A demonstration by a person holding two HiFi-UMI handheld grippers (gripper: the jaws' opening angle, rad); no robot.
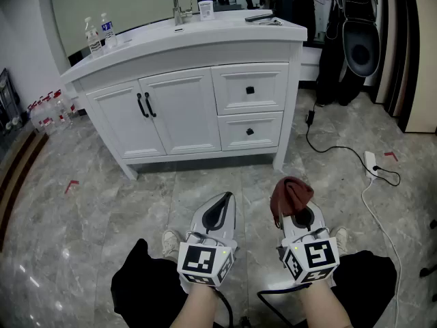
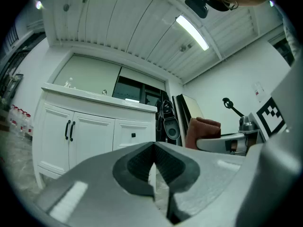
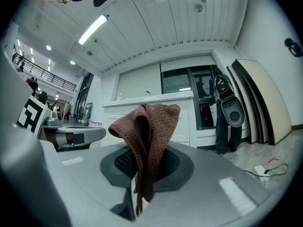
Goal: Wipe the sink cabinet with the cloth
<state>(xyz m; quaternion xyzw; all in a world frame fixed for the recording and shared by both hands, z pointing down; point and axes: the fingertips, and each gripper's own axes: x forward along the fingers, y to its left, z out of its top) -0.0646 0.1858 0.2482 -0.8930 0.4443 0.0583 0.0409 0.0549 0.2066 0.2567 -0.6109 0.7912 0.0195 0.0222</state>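
Observation:
The white sink cabinet (image 1: 198,101) stands ahead across the floor, with two doors, two drawers and a tap on top; it also shows in the left gripper view as the cabinet (image 2: 85,131) and behind the cloth in the right gripper view (image 3: 184,122). My right gripper (image 1: 295,207) is shut on a brown knitted cloth (image 1: 288,197), which stands up folded between the jaws (image 3: 147,145). My left gripper (image 1: 220,209) is shut with nothing in it (image 2: 154,167). Both grippers hang low, well short of the cabinet.
Two water bottles (image 1: 99,34) stand on the countertop's left end, small items (image 1: 263,19) at its right. More bottles (image 1: 48,111) sit on the floor at the left. A power strip and cable (image 1: 372,166) lie on the floor at the right. A dark bag (image 1: 358,39) hangs beyond.

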